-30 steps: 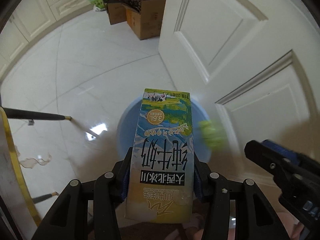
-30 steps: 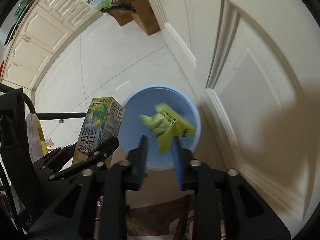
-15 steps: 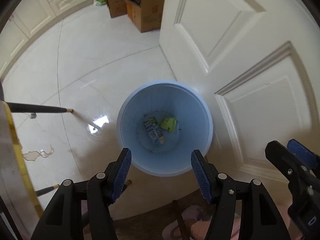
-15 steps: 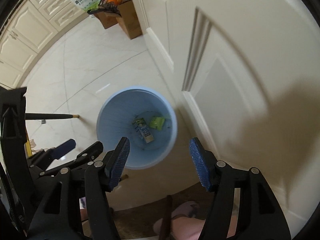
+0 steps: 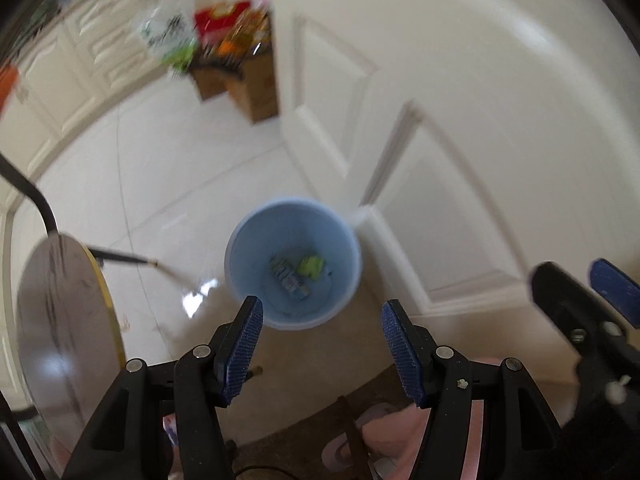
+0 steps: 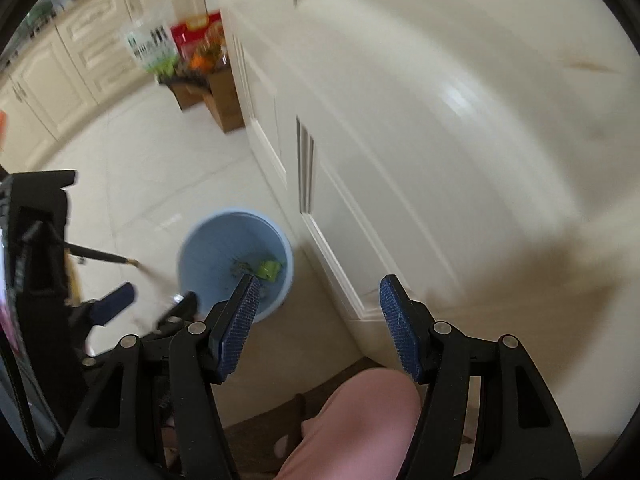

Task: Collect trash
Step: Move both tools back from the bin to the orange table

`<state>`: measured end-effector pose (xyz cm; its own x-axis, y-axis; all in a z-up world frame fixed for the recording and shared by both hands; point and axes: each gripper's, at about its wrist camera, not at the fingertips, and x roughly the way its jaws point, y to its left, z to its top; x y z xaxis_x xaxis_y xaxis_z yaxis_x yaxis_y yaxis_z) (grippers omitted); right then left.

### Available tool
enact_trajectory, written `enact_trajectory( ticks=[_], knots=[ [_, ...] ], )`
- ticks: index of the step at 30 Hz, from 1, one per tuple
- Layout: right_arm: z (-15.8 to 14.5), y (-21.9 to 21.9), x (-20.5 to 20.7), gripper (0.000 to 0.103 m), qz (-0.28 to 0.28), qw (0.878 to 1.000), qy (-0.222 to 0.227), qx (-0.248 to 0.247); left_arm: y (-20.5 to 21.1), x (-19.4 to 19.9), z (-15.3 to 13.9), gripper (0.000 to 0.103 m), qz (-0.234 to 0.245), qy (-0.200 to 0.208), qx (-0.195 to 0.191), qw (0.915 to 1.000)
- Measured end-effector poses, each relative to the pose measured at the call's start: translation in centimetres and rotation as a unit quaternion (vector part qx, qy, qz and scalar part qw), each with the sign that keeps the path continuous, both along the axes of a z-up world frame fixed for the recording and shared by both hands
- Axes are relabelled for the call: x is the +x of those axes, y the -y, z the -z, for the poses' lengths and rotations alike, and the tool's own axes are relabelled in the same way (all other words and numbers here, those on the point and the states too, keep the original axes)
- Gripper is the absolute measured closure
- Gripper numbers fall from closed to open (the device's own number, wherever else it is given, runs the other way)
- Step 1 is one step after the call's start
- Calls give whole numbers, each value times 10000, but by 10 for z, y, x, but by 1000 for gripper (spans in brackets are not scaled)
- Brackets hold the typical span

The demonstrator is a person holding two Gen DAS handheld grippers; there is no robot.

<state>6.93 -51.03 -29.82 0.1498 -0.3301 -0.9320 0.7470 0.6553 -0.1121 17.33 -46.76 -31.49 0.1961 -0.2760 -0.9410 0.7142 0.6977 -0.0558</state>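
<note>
Both tools rose, jaws apart, empty; only left view shows carton in bin.

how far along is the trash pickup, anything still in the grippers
Done: the milk carton and the green wrapper lie at the bottom of the blue bin. In hand: nothing; the left gripper and right gripper have open, empty jaws above it. Left: no other trash shows in these blurred views.
</note>
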Motion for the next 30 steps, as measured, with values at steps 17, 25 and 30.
enact_trajectory(
  ticks=[17,25,30],
  knots=[
    [-148,-108,11,10,-1227,9792,1419,-774,-232,-37,-189,28,-1090,1287,-949,9811],
    [-151,-200,103,4,-2325,9580,1637,-380,-378,-1,-180,28,-2383,1266,-625,9609],
    [-136,-265,156,4,-2978,9390,1696,307,-465,18,-187,28,-3116,1292,-323,9408]
  ],
)
